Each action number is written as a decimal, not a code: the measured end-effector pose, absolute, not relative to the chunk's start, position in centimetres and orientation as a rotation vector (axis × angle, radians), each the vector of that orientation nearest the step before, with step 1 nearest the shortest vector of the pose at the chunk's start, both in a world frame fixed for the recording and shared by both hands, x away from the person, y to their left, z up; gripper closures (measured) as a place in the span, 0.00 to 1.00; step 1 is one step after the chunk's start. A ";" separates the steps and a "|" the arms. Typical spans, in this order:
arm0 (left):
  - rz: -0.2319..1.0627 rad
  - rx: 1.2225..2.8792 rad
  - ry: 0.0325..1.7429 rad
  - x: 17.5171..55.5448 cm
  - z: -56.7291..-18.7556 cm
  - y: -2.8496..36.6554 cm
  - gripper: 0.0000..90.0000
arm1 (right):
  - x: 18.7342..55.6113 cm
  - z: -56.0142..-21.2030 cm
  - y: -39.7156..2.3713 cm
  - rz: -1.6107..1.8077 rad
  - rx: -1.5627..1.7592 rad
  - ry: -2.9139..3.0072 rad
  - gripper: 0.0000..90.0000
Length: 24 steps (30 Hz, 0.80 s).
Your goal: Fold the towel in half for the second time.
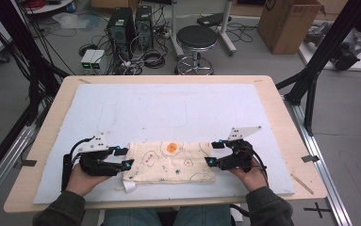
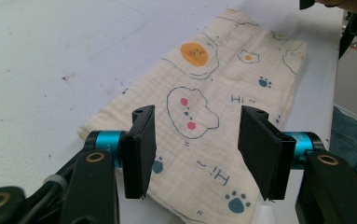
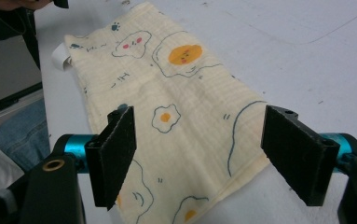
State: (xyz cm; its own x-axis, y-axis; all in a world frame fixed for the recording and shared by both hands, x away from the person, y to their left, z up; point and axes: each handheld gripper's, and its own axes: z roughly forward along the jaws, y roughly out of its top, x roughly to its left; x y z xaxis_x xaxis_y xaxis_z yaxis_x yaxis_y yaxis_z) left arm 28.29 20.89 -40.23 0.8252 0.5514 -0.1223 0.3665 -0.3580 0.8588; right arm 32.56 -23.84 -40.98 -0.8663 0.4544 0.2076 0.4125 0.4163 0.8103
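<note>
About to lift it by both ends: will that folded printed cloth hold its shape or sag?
The printed cloth is thin crinkled fabric lying limp and flat on the white mat, so it will probably sag in the middle. It looks light. It lies folded in layers, so the layers may slip apart unless the fingers pinch through all of them.

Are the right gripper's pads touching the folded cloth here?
Apart. In the right gripper view, the right gripper has its pads spread wide above the cloth, nothing pinched between them.
</note>
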 end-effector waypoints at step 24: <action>0.244 1.953 0.821 30.7 -40.5 21.7 0.51 | 36.4 -40.2 -25.1 1.454 0.907 2.532 0.33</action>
State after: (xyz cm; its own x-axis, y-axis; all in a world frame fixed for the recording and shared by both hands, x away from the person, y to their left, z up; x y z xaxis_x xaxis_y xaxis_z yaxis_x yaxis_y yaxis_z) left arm 30.73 21.67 -40.47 0.7526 0.6374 -0.1651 0.4438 -0.3059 0.8423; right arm 36.43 -25.10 -40.20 -0.8206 0.5307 0.2122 0.4506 0.3724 0.8113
